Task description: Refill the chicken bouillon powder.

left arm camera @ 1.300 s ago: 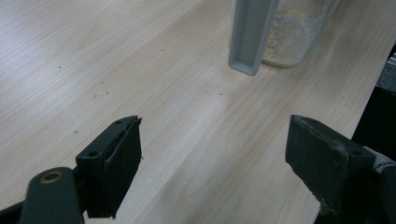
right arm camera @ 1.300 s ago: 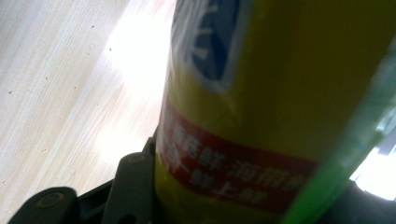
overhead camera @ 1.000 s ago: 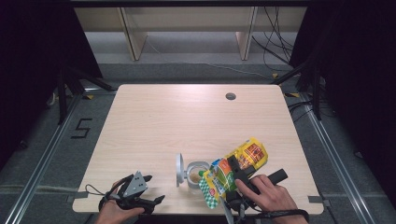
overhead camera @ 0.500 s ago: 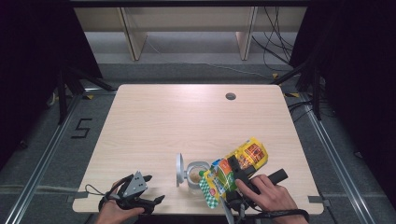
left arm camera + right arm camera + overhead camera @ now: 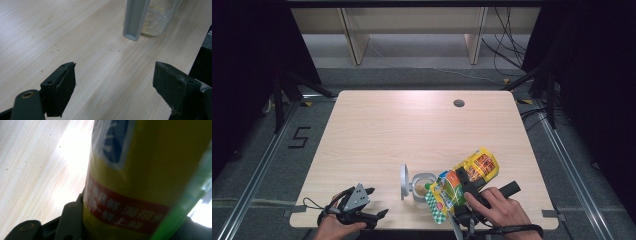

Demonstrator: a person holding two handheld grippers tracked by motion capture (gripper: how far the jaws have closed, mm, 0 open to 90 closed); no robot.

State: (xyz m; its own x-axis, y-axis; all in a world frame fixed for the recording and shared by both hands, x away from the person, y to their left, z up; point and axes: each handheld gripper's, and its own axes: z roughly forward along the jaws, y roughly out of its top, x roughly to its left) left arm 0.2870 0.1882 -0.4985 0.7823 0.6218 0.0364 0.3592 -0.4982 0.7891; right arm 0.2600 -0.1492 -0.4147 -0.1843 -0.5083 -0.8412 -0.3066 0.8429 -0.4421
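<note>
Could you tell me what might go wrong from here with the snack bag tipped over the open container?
The right gripper holds the yellow snack bag tilted at the small clear container; its contents could miss the narrow mouth and scatter on the table. The left gripper is open and apart, so a nudge could tip the unsteadied container.

The bench (image 5: pixel 412 130) is pale wood-grain laminate, smooth with a soft sheen, flecked with fine crumbs near the jar. The jar (image 5: pixel 422 184) is clear, glossy plastic holding a dry, sandy powder; its grey lid (image 5: pixel 403 181), hinged up beside the jar, is matt moulded plastic. Just beside the jar, the snack bag (image 5: pixel 464 180) is glossy printed plastic film in yellow, red and green, catching glare. The left tongs (image 5: pixel 115 87) have matt black plastic jaws with scuffed, slightly rough pads.
</note>
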